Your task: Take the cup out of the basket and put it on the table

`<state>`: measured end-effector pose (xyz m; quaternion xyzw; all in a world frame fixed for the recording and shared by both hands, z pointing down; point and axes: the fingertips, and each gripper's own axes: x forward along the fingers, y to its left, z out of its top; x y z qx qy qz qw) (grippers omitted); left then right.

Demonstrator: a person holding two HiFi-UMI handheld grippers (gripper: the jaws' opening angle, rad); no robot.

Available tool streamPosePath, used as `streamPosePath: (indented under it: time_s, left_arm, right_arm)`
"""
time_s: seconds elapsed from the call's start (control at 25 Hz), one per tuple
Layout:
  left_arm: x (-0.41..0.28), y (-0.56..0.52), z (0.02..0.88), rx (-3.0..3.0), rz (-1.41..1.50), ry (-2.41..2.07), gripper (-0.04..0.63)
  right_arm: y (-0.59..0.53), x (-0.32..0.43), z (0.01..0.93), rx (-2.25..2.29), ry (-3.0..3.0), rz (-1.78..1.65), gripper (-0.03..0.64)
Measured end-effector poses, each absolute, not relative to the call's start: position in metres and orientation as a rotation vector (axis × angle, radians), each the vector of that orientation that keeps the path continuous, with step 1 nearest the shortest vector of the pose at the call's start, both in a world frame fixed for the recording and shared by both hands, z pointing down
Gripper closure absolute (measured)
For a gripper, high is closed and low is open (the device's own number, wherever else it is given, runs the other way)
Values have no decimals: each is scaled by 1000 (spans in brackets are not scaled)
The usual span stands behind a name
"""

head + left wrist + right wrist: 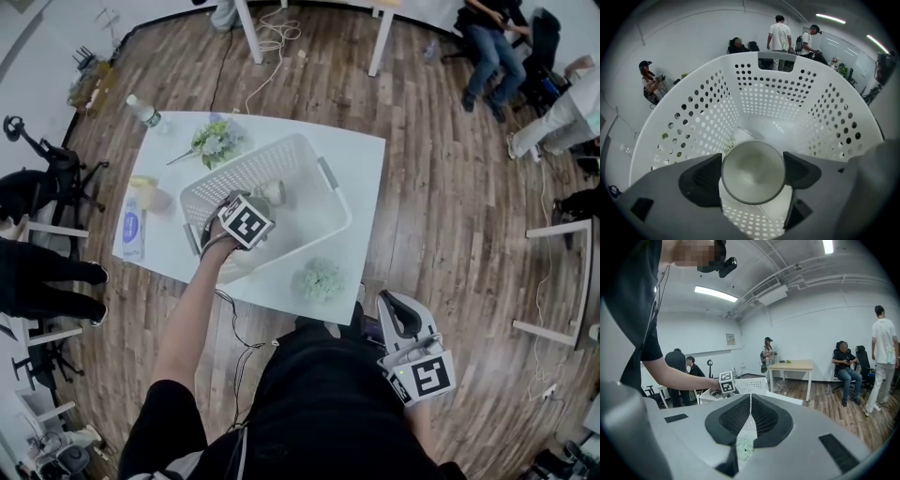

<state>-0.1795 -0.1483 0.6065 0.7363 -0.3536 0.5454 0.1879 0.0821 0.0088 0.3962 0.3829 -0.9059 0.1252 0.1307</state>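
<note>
One cup (753,171) clamped in left gripper (753,174), inside one basket (705,117).

We see a flower sprig (214,141) and a bottle (142,110) near the table's (361,155) far left corner, a blue-labelled packet (133,228) along its left edge, and a green pompom (319,279) by its near edge.

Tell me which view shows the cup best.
Left gripper view: the cup sits mouth-on between the left gripper's jaws. Head view shows only its rim past the marker cube; right gripper view, nothing.
</note>
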Motion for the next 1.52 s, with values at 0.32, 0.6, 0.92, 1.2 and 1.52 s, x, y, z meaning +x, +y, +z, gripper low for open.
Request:
streamPosePath:
  time_s: [0.32, 0.6, 0.92, 1.2, 1.52]
  left_arm:
    - [-158, -157, 537, 2171, 1493, -1046, 187]
    - [-146, -150, 469, 2244, 1494, -1095, 187]
    - [-161, -130, 419, 2241, 1500, -1156, 187]
    - [-228, -104, 400, 2101, 1517, -1303, 187]
    - [-328, -70, 392, 1907, 1423, -1510, 187]
  right_arm:
    - [-3, 82, 389, 1058, -2681, 337, 591]
    - [-15, 77, 388, 981, -2730, 340, 591]
    - [-23, 65, 389, 872, -2785, 353, 591]
    - [-21, 56, 393, 814, -2799, 363, 591]
    - [-13, 40, 397, 778, -2793, 348, 591]
